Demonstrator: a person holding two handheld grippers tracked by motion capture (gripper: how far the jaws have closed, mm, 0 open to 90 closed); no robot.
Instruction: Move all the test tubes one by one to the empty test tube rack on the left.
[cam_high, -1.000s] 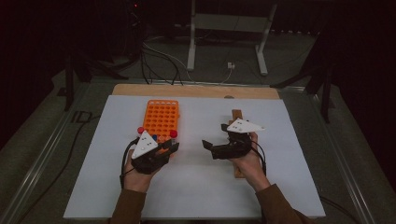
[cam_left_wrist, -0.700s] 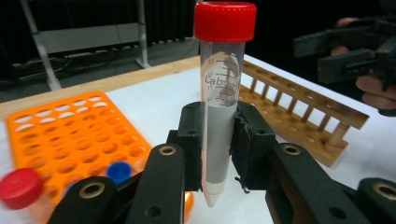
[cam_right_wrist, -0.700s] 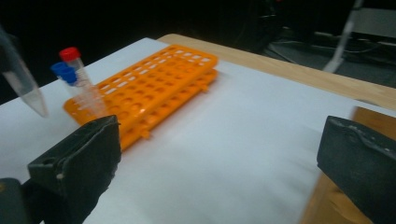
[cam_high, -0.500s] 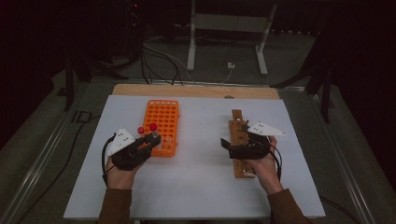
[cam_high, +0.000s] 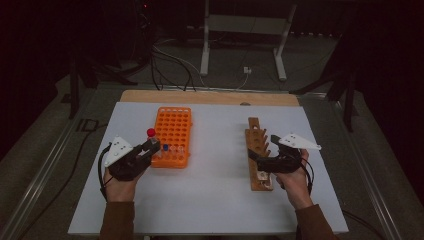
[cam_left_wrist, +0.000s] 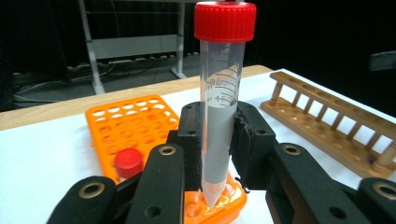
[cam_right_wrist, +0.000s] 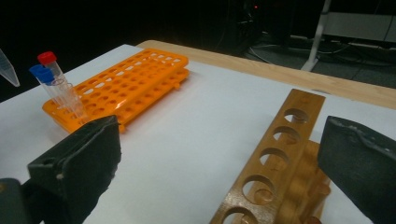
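Both hands have drawn apart since a second ago, the left toward the table's left edge and the right out to the wooden rack (cam_high: 257, 152). On the left, the hand-held gripper (cam_high: 150, 148) is clamped around a red-capped tube (cam_left_wrist: 220, 102), gripping its lower, opaque grey half; the tube stands upright with its pointed tip just above the near end of the orange rack (cam_high: 172, 135), not seated in a hole. On the right, the hand-held gripper (cam_high: 260, 150) has just finished opening; its jaws stand wide apart with nothing between them, over the near end of the wooden rack. Two more capped tubes (cam_right_wrist: 53, 84), one red and one blue, stand in the orange rack.

The tube looks like light, rigid clear plastic, smooth and probably slippery, so a firm hold on the straight middle of the barrel, below the cap, seems safest. Squeezing the tapered tip would likely let it slide.
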